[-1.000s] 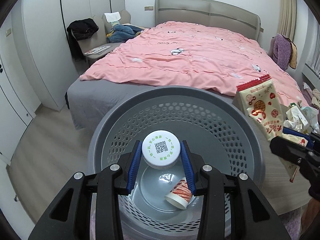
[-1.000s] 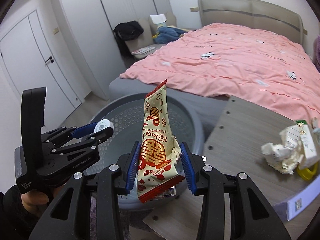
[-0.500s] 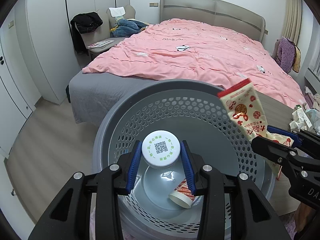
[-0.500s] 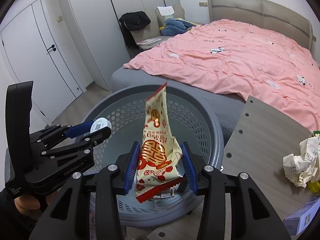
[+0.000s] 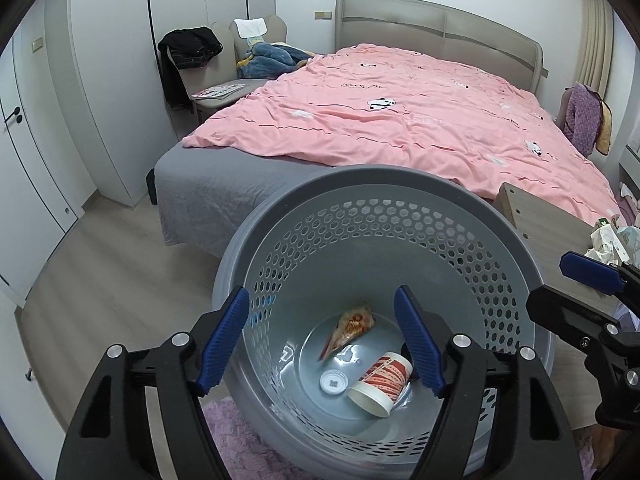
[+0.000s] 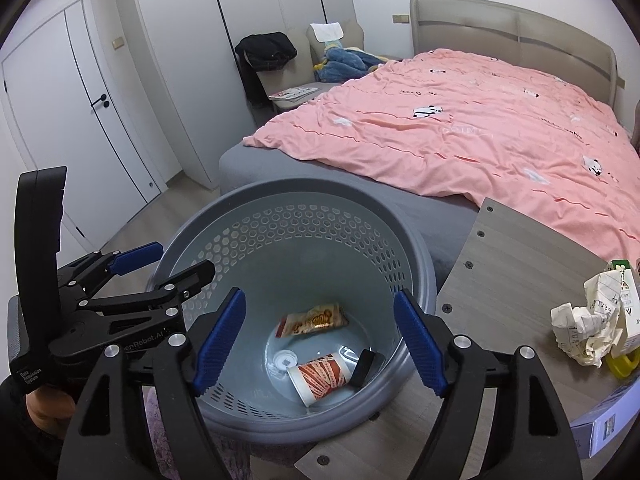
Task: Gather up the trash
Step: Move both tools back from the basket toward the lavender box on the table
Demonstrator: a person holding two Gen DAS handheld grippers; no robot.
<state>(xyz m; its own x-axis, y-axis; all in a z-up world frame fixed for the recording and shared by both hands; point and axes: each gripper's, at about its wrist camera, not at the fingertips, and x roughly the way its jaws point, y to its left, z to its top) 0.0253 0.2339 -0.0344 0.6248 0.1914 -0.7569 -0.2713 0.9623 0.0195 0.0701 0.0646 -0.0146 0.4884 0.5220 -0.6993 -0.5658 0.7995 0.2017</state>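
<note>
A grey perforated trash basket [image 5: 440, 196] stands on the floor below both grippers; it also shows in the right wrist view [image 6: 416, 248]. On its bottom lie a red-and-cream snack wrapper [image 5: 350, 326] [image 6: 314, 318], a white round lid [image 5: 333, 382] [image 6: 285, 359], a red-patterned paper cup [image 5: 380, 384] [image 6: 320, 376] and a small black item [image 6: 362, 366]. My left gripper [image 5: 322, 338] is open and empty above the basket. My right gripper [image 6: 318, 336] is open and empty above it too. Crumpled paper [image 6: 584, 324] lies on the wooden table [image 6: 516, 264].
A bed with a pink duvet [image 5: 400, 116] stands behind the basket. A yellow item [image 6: 622, 364] and a carton [image 6: 626, 284] lie by the crumpled paper. A blue-white box [image 6: 604, 430] sits at the table's near edge. White wardrobe doors [image 6: 80, 100] line the left.
Both grippers opened. The white lid dropped from the left gripper and the snack wrapper from the right gripper; both now lie in the basket.
</note>
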